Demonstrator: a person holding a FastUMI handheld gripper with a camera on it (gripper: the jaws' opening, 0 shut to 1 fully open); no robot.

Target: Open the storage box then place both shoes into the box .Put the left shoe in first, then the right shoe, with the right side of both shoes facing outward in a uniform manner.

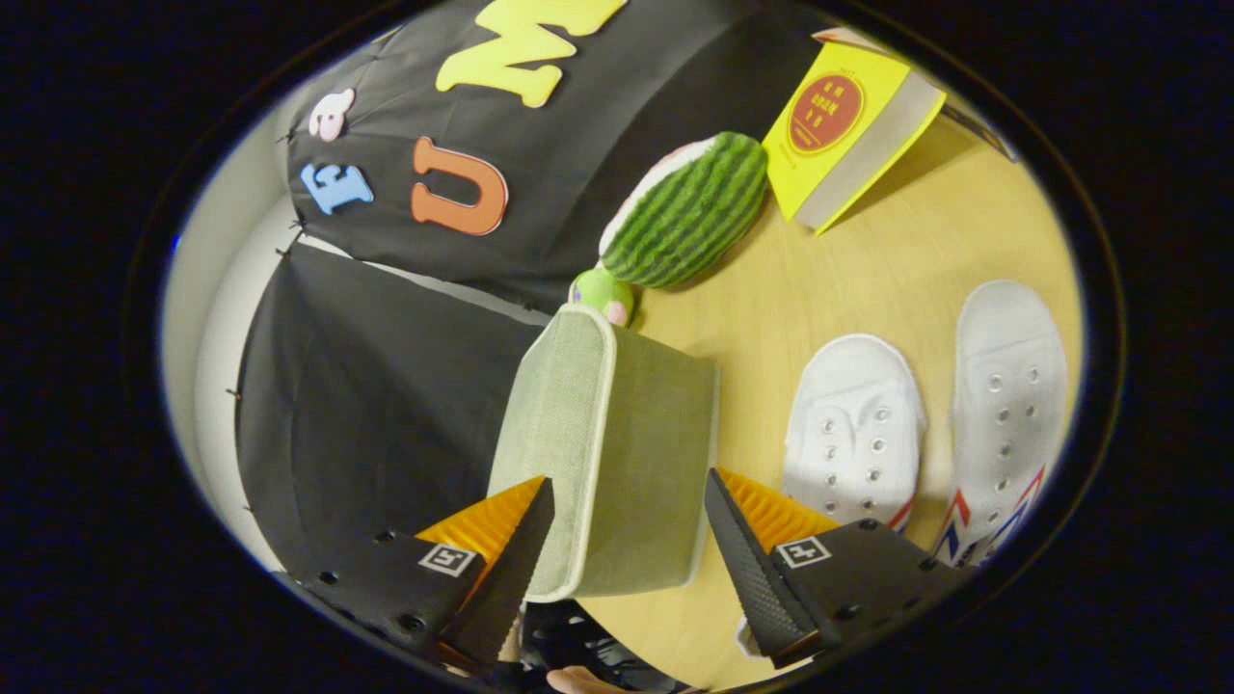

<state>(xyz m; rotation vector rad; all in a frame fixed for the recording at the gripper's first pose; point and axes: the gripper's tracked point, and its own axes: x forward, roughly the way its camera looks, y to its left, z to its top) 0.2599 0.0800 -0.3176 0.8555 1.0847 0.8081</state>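
I see a yellow wooden table (868, 280). A black cloth wall (386, 386) hangs behind it. A pale white wall (207, 318) shows past the cloth.

So the storage box (617, 434) is a pale sage green woven fabric with a lighter, almost cream piping along its edges. The table (868, 289) under it is a warm light wood tone, yellowish. Both shoes are white canvas with little silver eyelets, and the near shoe (853, 424) and the far shoe (1007, 395) each show red and blue stripes low on the side. The watermelon plush (689, 212) has dark and light green stripes, with a whitish-pink cut face. Behind the box sits a small lime green toy (603, 292) with a pink patch. The book (834, 120) is bright yellow with a red circle on its cover.
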